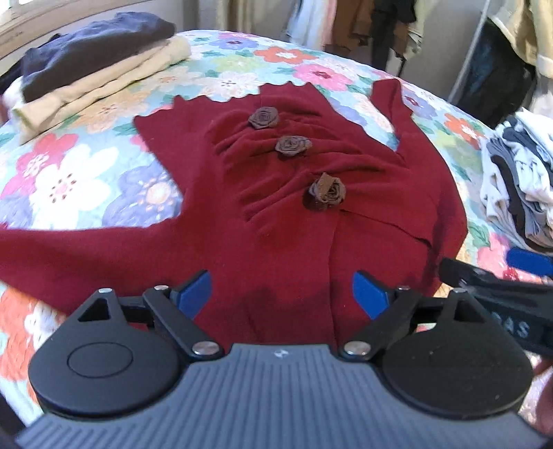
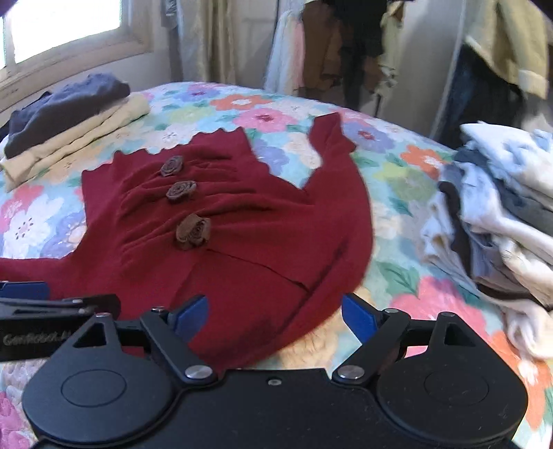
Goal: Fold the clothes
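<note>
A dark red top with three brown fabric roses lies spread flat on the floral quilt; one sleeve runs left, the other points to the far right. It also shows in the right wrist view. My left gripper is open and empty, just above the near hem of the top. My right gripper is open and empty over the near right edge of the top. The right gripper shows in the left wrist view, and the left gripper shows in the right wrist view.
A folded stack of navy and beige clothes lies at the far left of the bed. A loose pile of light and grey clothes sits at the right. Hanging garments and a window stand behind the bed.
</note>
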Motion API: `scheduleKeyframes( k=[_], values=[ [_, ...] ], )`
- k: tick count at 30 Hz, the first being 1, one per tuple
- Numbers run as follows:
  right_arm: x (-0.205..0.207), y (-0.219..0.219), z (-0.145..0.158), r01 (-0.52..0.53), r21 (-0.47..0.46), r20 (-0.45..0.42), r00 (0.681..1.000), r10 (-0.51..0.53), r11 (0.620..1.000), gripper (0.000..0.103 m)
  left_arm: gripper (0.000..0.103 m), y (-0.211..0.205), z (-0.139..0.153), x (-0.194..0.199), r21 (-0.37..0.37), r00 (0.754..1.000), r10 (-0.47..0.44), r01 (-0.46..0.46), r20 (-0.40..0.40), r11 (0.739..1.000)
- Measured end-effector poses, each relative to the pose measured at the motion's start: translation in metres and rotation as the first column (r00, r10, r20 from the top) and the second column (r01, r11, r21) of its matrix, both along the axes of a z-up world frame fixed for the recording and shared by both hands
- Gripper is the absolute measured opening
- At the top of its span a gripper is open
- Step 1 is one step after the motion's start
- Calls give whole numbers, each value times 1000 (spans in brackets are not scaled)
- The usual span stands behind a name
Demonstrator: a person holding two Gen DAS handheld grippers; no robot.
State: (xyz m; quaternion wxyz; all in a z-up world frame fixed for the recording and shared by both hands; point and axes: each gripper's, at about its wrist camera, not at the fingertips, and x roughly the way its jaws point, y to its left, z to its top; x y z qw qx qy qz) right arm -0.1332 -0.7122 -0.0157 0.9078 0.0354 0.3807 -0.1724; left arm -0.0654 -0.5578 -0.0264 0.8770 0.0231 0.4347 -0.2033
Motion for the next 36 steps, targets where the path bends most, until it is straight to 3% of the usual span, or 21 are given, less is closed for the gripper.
scheduleKeyframes(
  k=[10,20,27,36],
  values=[
    [-13,-5,0,-22,45,61,998,19,999,90,90,-1,7,-11,23,1000,-9,9,4,1000],
    [-16,-12,-3,30,83,54,998,-35,996,90,91,-2,6,-25,-11,999,7,-7,-43,1000],
    [-15,-14,-5,45,85,39,998,-48,995,90,98,0,9,-26,-24,998,11,-13,-66,1000],
    [-12,-18,-11,55,84,10,998,-56,995,90,102,-8,-5,-19,37,996,-5,9,-94,999]
  ],
)
